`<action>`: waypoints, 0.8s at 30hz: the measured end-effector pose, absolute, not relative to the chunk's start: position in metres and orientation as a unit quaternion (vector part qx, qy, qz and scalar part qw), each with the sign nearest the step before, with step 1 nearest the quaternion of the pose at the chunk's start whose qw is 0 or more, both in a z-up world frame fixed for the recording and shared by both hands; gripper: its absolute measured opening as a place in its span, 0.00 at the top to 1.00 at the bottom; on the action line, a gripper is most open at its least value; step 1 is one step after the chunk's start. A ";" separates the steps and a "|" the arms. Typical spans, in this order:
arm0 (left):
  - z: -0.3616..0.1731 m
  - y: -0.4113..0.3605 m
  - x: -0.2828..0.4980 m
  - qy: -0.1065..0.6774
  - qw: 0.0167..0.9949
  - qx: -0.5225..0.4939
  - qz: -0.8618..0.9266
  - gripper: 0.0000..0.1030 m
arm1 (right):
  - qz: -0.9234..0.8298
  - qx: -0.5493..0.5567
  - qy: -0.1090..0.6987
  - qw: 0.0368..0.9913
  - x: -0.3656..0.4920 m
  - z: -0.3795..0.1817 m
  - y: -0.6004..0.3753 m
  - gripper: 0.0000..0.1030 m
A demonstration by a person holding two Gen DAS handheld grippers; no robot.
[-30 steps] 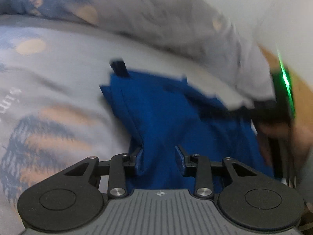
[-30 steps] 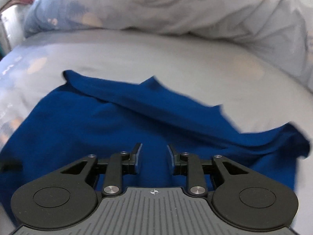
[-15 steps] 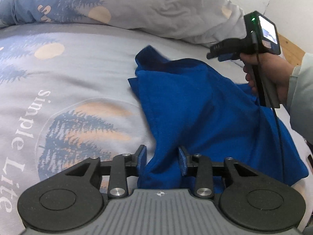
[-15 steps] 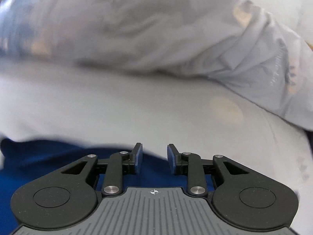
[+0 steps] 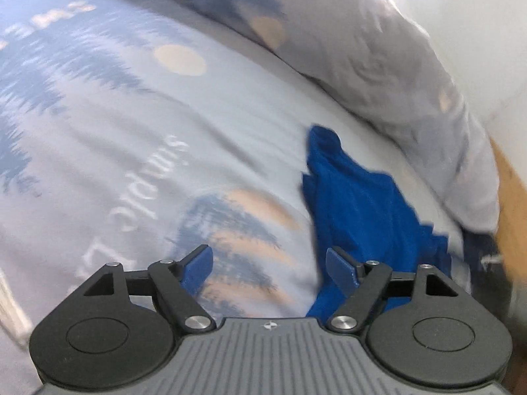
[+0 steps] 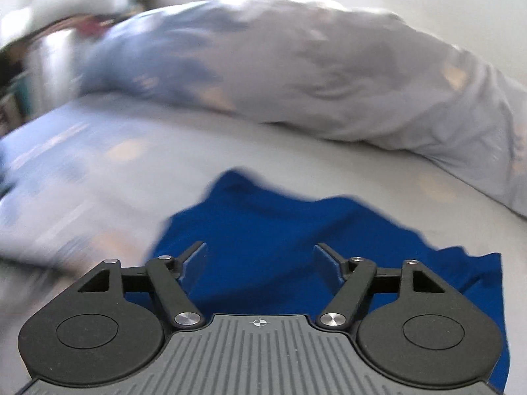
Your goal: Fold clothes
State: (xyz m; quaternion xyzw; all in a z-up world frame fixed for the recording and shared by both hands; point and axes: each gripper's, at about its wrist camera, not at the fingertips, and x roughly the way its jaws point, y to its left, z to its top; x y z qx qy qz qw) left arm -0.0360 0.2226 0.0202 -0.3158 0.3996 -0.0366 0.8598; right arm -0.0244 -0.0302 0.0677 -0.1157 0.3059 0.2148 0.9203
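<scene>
A blue garment (image 5: 359, 210) lies crumpled on the printed bedsheet (image 5: 138, 138). In the left wrist view it sits to the right of my left gripper (image 5: 269, 265), whose jaws are opening; only bedsheet shows between them, and the right finger stands at the cloth's left edge. In the right wrist view the same blue garment (image 6: 296, 230) spreads out below and ahead of my right gripper (image 6: 260, 258). Its jaws are opening too, and the cloth lies under the gap, free of the pads.
A rumpled grey-blue duvet (image 6: 313, 65) is piled along the far side of the bed. A wooden bed edge (image 5: 509, 197) shows at the right of the left wrist view. Blurred furniture (image 6: 39, 49) stands at the far left.
Both grippers let go of the blue garment and their jaws spread wide. The left one moved left off the cloth. The right one pulled back, so the garment shows again.
</scene>
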 end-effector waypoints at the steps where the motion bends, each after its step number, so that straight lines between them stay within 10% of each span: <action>1: 0.021 0.227 -0.037 0.398 0.856 -0.328 -0.037 0.20 | 0.227 -0.129 0.302 0.917 -0.047 0.066 -0.022 0.25; 12: 0.013 0.230 -0.050 0.419 0.829 -0.364 -0.069 0.16 | 0.252 -0.328 0.235 0.880 -0.161 0.015 0.074 0.26; 16: 0.001 0.232 -0.054 0.431 0.804 -0.401 -0.085 0.16 | 0.231 -0.389 0.199 0.869 -0.173 0.002 0.092 0.45; 19: -0.006 0.226 -0.055 0.437 0.780 -0.433 -0.116 0.16 | 0.226 -0.412 0.189 0.862 -0.179 -0.002 0.099 0.87; 24: -0.020 0.204 -0.049 0.452 0.758 -0.444 -0.158 0.15 | 0.226 -0.362 0.178 0.886 -0.189 0.023 0.094 0.90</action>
